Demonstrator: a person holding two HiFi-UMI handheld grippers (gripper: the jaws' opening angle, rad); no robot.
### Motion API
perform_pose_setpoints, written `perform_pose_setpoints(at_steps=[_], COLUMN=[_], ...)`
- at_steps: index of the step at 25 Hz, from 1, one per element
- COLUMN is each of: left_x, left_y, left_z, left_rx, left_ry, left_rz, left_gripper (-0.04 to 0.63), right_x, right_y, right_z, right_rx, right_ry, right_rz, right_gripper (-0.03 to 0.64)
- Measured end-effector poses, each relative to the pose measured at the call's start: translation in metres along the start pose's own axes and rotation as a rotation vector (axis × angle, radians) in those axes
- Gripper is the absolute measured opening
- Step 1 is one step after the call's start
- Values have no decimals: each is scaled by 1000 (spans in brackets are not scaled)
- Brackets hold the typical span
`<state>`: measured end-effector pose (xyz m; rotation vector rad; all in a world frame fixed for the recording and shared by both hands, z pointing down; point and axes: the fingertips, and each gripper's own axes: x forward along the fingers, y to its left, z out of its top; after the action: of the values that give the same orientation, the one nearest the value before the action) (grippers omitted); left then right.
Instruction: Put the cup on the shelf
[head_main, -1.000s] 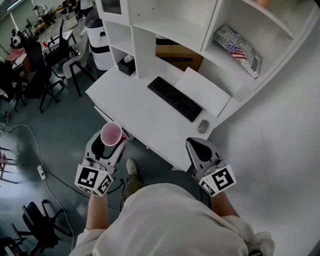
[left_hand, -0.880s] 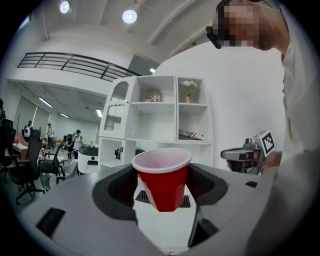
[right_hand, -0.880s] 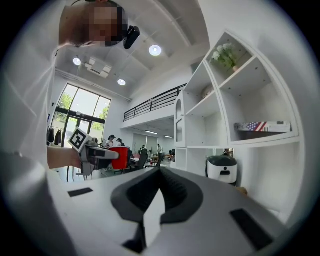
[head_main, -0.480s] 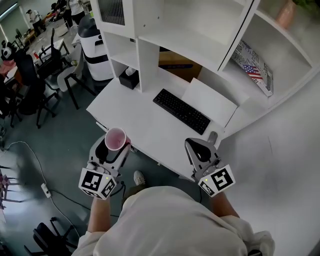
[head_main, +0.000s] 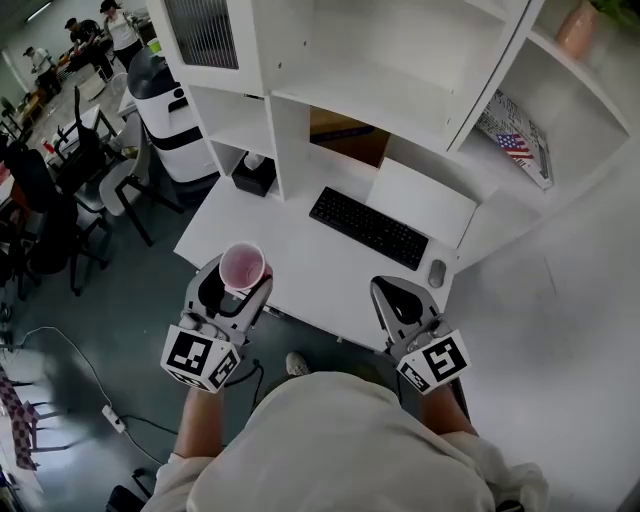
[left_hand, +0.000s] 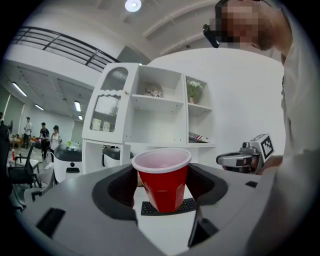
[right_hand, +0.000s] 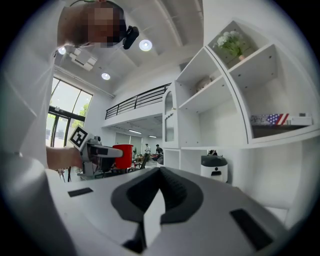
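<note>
A red cup (head_main: 244, 267) with a pale inside stands upright between the jaws of my left gripper (head_main: 243, 274), which is shut on its sides. In the head view it hangs over the front left edge of the white desk (head_main: 300, 262). The left gripper view shows the cup (left_hand: 162, 184) in front of the white shelf unit (left_hand: 155, 102), still some way off. The shelf unit (head_main: 400, 90) rises behind the desk with several bare compartments. My right gripper (head_main: 398, 297) hovers at the desk's front right, jaws shut on nothing; in its own view the gripper (right_hand: 159, 174) points at the shelves (right_hand: 220, 90).
On the desk lie a black keyboard (head_main: 368, 226), a mouse (head_main: 435, 272) and a black tissue box (head_main: 252, 172). A cardboard box (head_main: 345, 135) sits under the shelves. A flag-printed book (head_main: 520, 140) and a pink pot (head_main: 580, 25) occupy right-hand shelves. Chairs (head_main: 60, 200) stand left.
The desk and shelves have drawn closer in the head view. My left gripper with the cup has come up to the desk's front edge. The right gripper has barely shifted.
</note>
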<state>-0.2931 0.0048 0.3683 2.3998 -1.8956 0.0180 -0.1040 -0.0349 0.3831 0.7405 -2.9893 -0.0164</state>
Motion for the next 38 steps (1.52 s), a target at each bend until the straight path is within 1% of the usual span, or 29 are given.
perform_pose_setpoints(at_steps=[3,7,13,17,26,29,33,38], left_x=[14,35,70,95,152,167,187,212], left_y=[10,18,23,22,16,14,14,10], left_z=[14,39,72,87,120,132,145,159], left_rx=[25,40,75,110,153,164,181,209], left_ry=[-16,-37,-50,-43,-49,-49,-63,-60], left_rz=[-37,-78,-106,-105,-114,-110,-125,-138], left_gripper=[302,302,302,302,302,302,302,302], right_x=[6,6,-2,-4,1,-3,-7,-17], right_y=[1,-3,-25,-46,-96,-109,-122,-136], right_z=[0,3,0,-4,9,4,-1,-3], right_rx=[0,-2,17,25,17,30,43,54], right_ry=[5,9,17,11,-15,-11,-9,-13], right_rz=[-26,-56,-89,-83,-72,-80,-94,-124], right_gripper=[5,5,5,5,5,5,5,5])
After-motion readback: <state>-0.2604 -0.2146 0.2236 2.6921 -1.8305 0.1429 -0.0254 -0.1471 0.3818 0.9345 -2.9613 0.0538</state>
